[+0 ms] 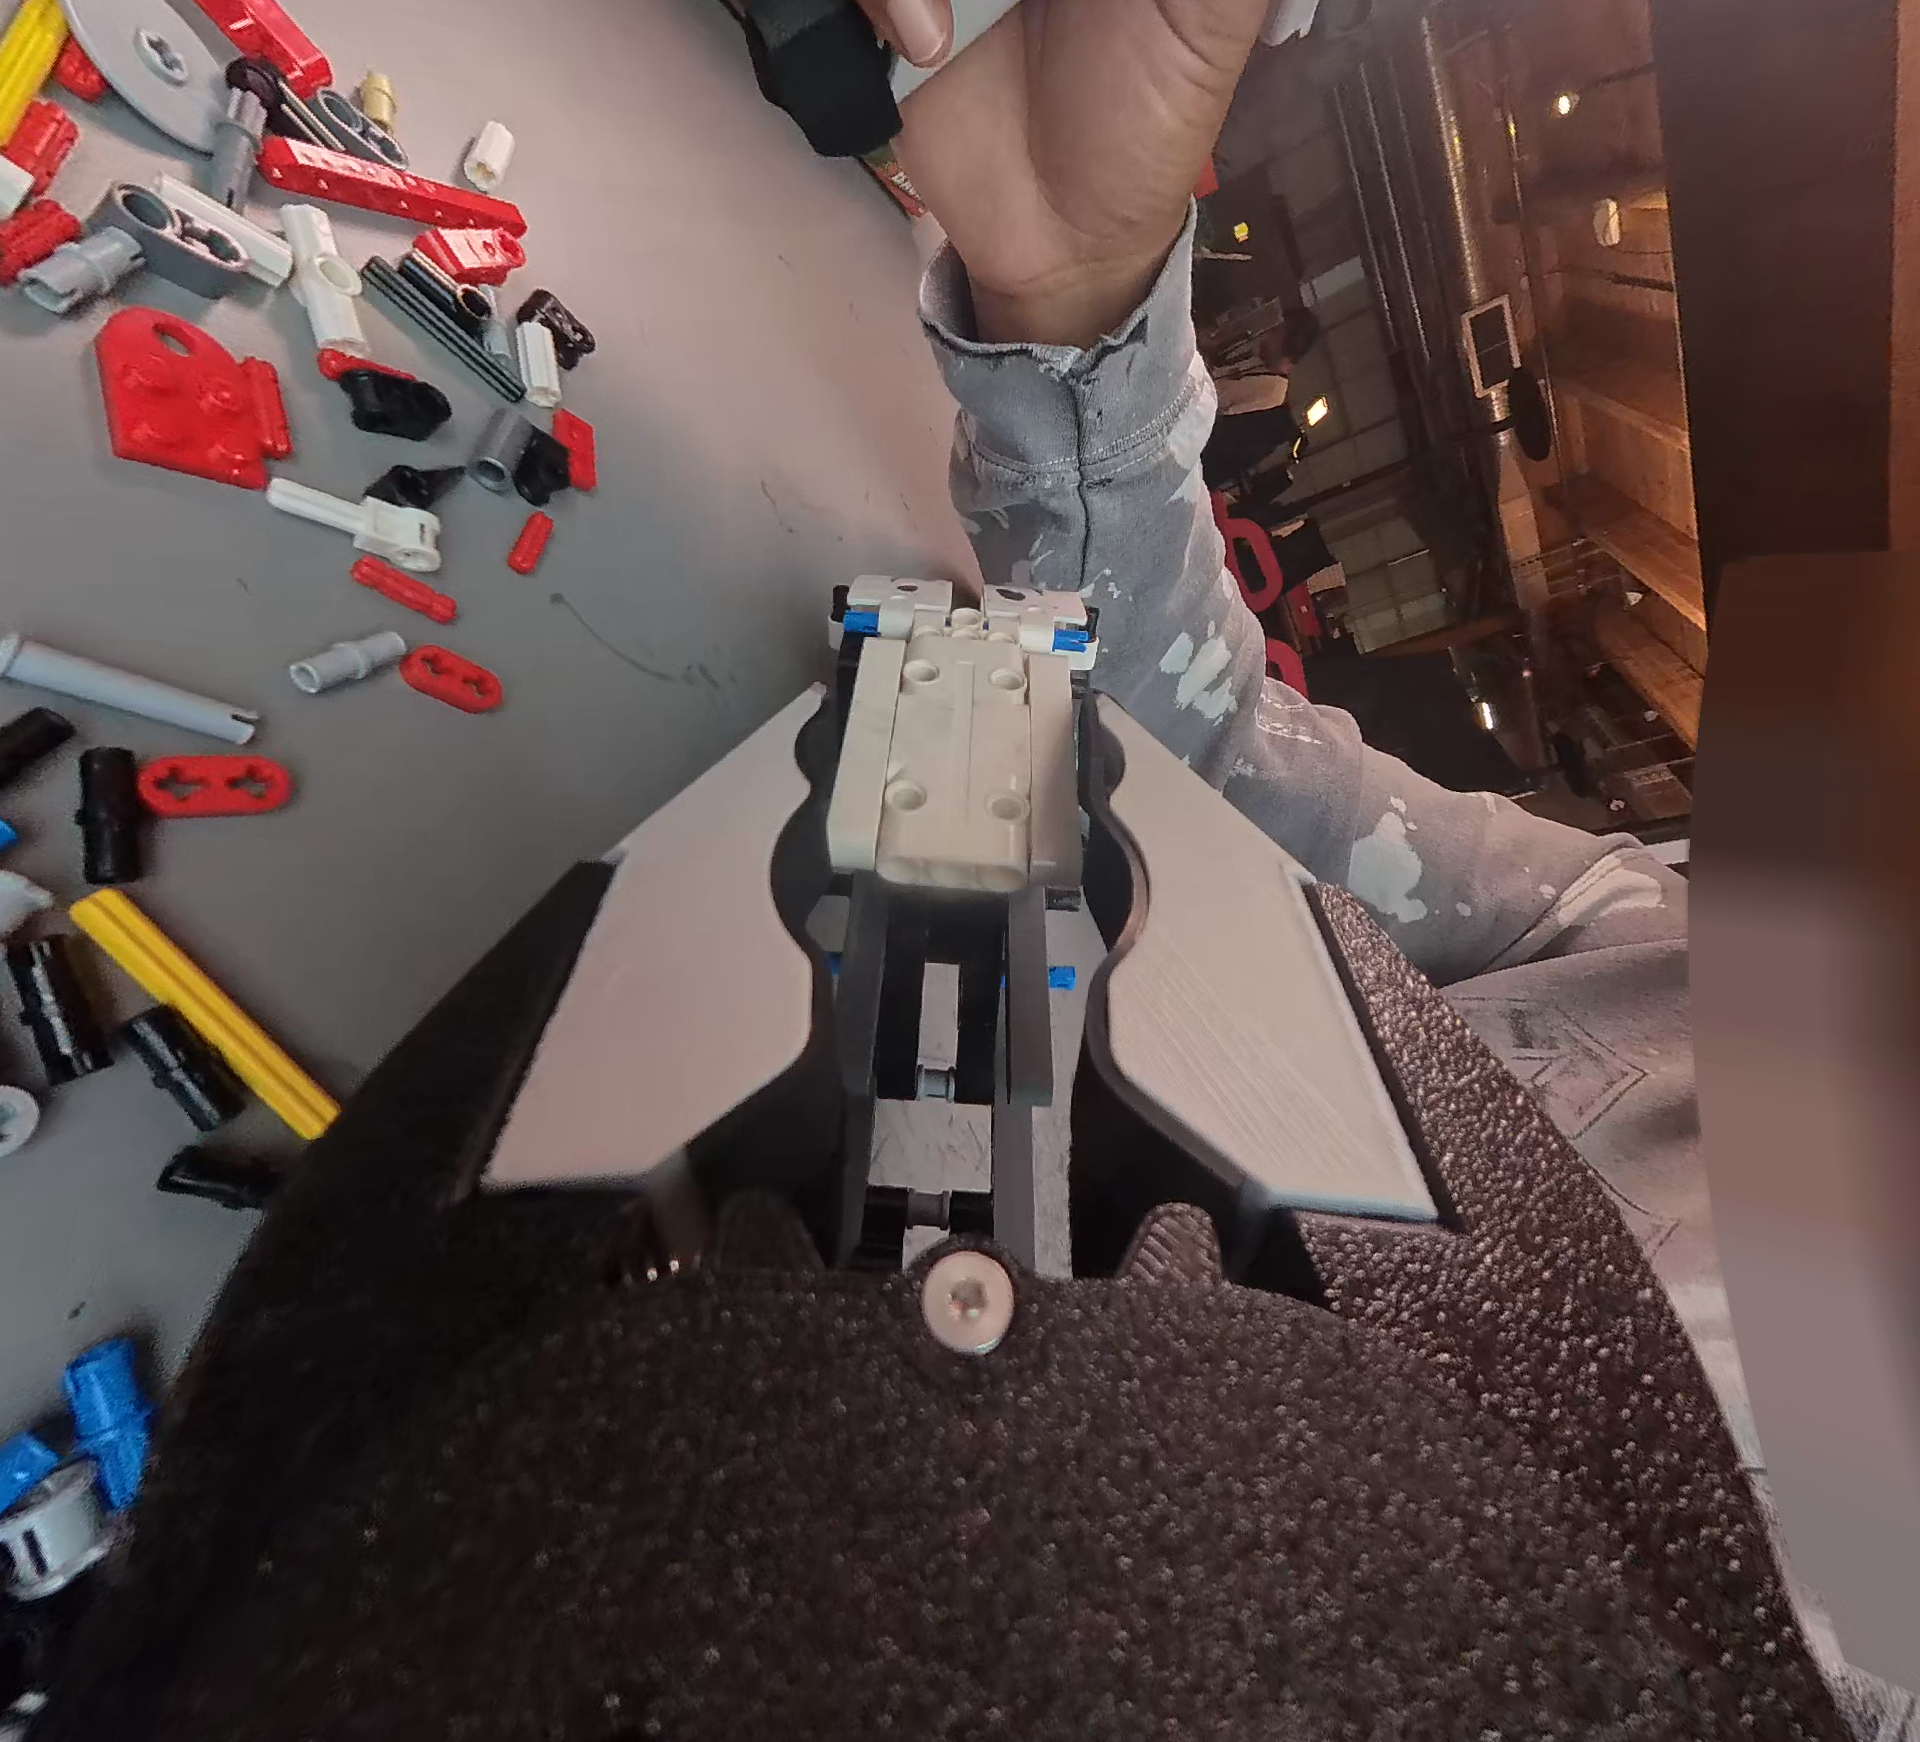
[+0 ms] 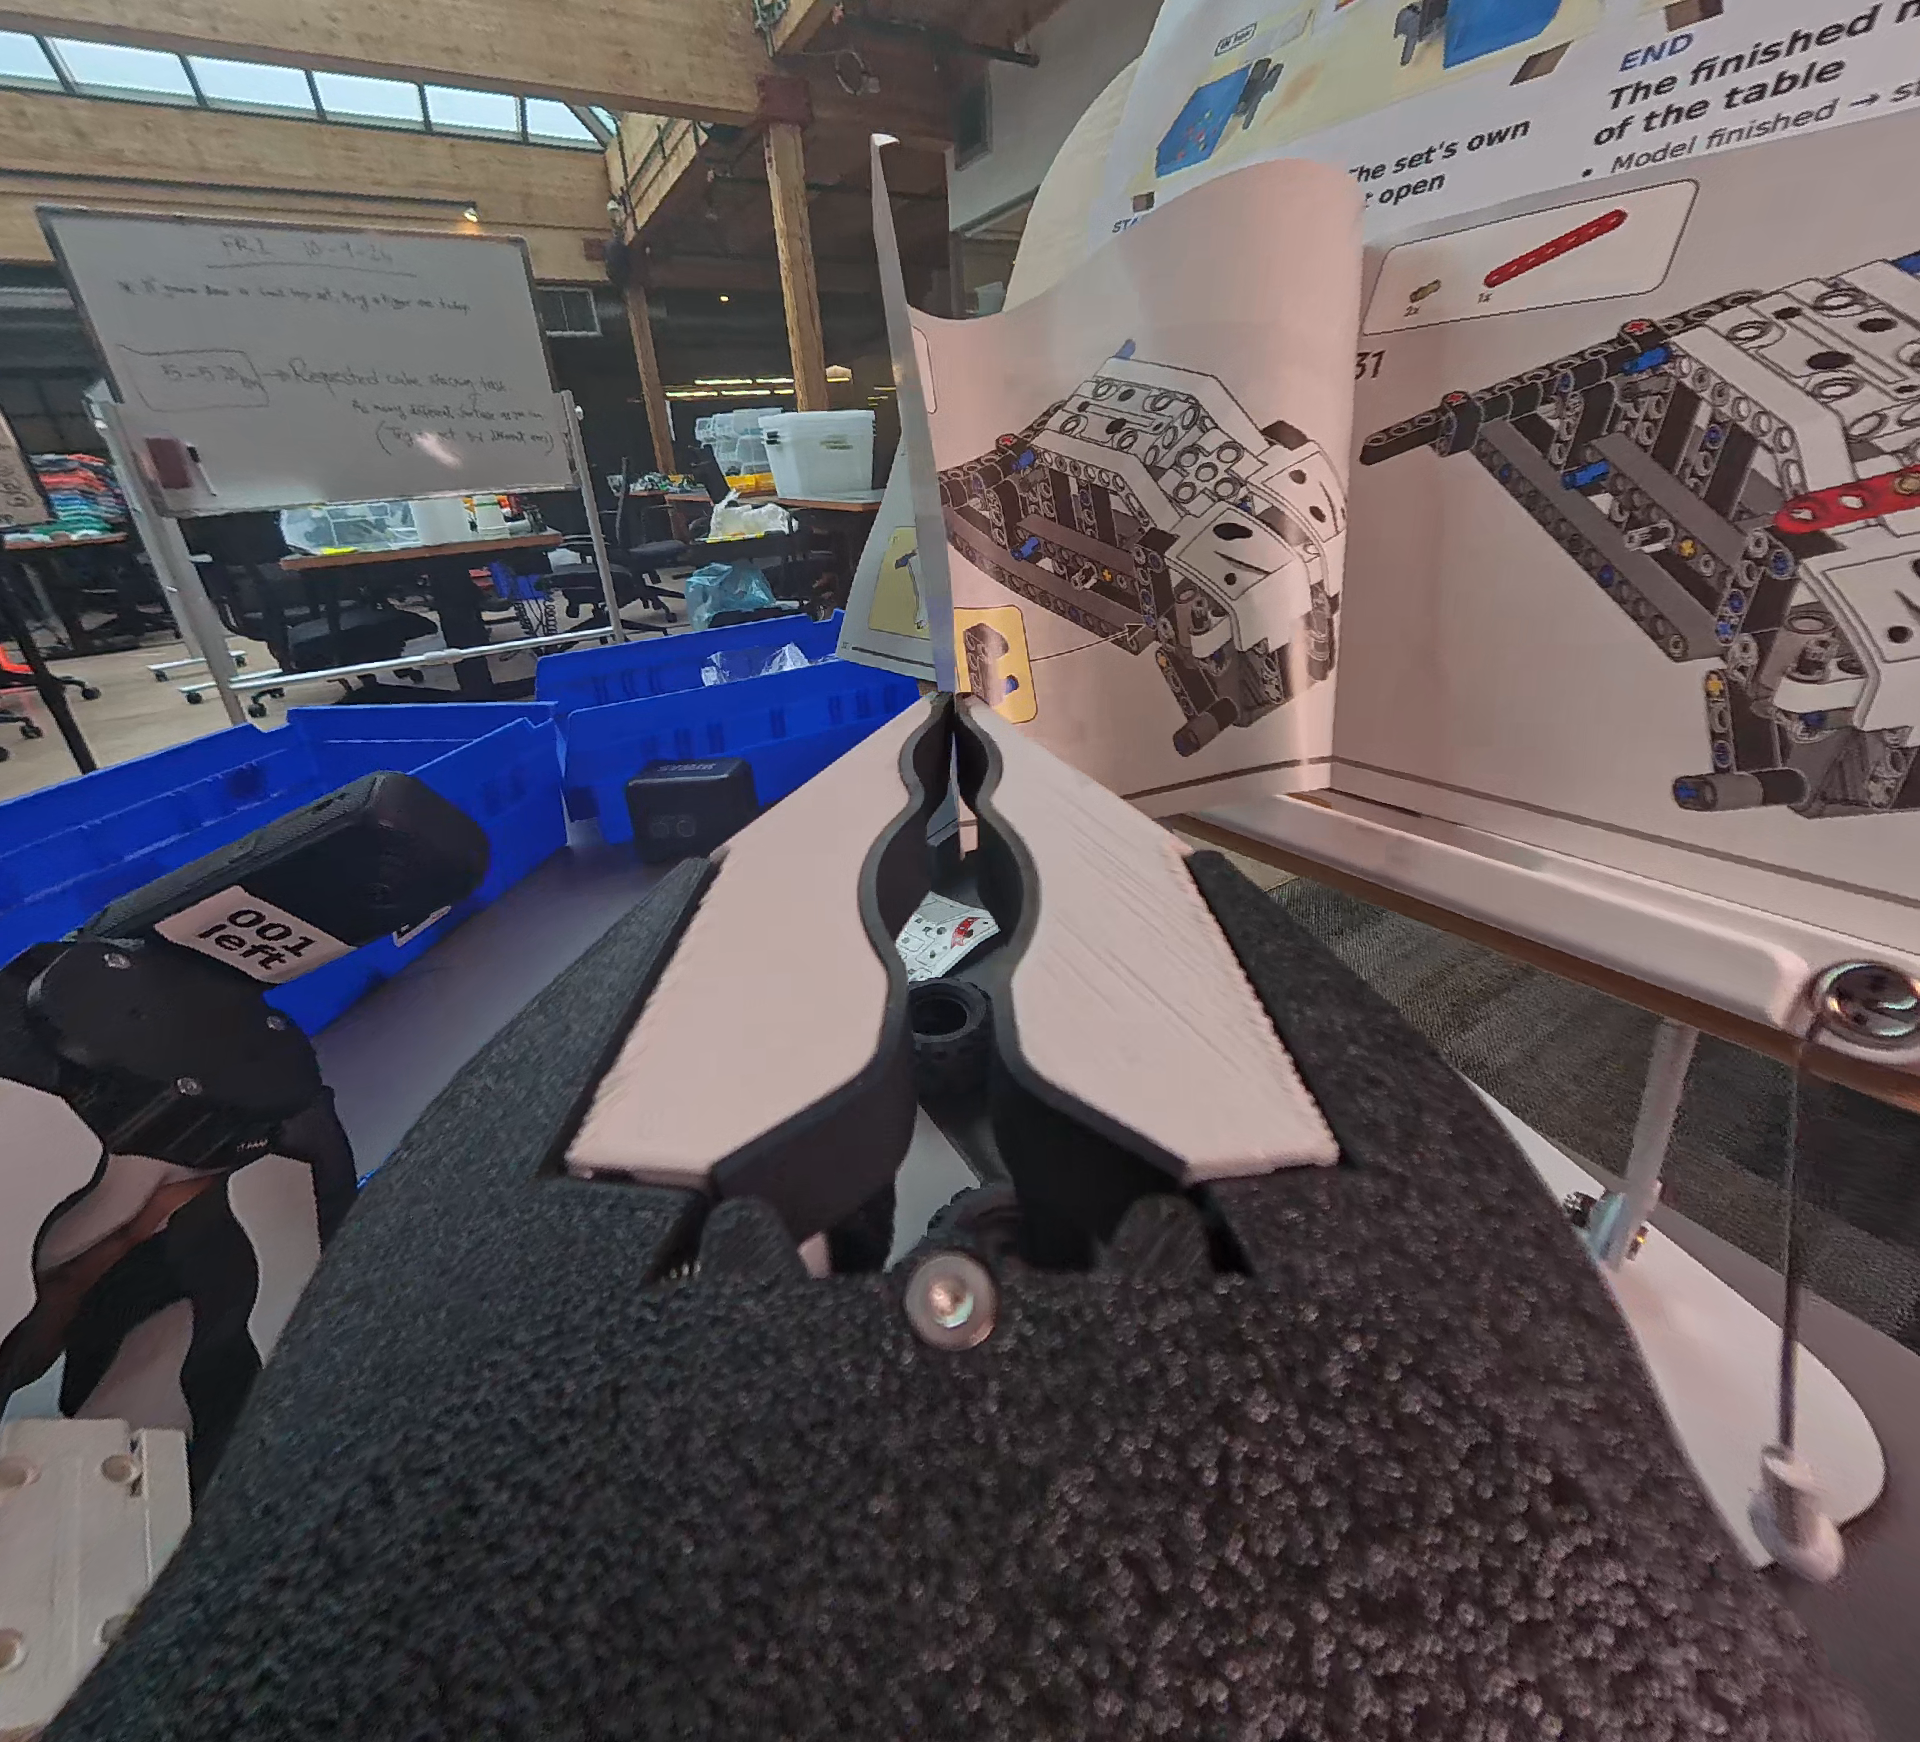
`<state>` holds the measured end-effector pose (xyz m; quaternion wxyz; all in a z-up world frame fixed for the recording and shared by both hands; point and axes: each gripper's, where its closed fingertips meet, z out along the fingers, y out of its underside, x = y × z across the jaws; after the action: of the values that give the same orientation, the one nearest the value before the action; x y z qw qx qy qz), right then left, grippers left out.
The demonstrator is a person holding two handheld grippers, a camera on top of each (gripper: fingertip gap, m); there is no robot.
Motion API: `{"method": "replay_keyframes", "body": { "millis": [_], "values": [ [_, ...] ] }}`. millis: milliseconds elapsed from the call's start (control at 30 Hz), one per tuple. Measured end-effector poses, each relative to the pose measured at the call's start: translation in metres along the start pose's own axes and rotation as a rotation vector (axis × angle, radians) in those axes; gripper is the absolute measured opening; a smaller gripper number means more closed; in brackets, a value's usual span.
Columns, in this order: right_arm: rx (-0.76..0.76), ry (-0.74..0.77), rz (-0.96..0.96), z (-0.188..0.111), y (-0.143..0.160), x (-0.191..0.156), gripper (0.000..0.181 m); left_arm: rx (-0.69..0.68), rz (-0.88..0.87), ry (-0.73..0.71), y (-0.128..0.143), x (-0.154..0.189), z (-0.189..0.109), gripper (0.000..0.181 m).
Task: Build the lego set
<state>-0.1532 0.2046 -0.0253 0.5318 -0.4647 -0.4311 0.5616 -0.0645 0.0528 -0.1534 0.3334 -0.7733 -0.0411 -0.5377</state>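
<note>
My left gripper is shut on the partly built lego model, which has a white top and dark grey beams underneath, and holds it over the grey table. A corner of the model's white top shows at the lower left of the right wrist view. My right gripper is shut on a page of the instruction booklet, seen edge-on and standing upright. The booklet stands open on a white stand to the right.
Loose lego pieces in red, white, black, grey, yellow and blue lie over the left of the table. A hand and grey sleeve reach in from the right. Blue bins, a small black camera and a whiteboard stand behind. A black tyre lies below my right gripper. About 20 cm separates my left fingertips from my right.
</note>
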Motion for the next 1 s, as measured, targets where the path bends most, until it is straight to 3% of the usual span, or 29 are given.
{"method": "replay_keyframes", "body": {
  "millis": [1000],
  "values": [
    [0.018, 0.039, 0.037, -0.007, 0.000, 0.018, 0.000, 0.008, -0.040, 0.013, -0.001, -0.004, -0.002, 0.045]
  ]
}}
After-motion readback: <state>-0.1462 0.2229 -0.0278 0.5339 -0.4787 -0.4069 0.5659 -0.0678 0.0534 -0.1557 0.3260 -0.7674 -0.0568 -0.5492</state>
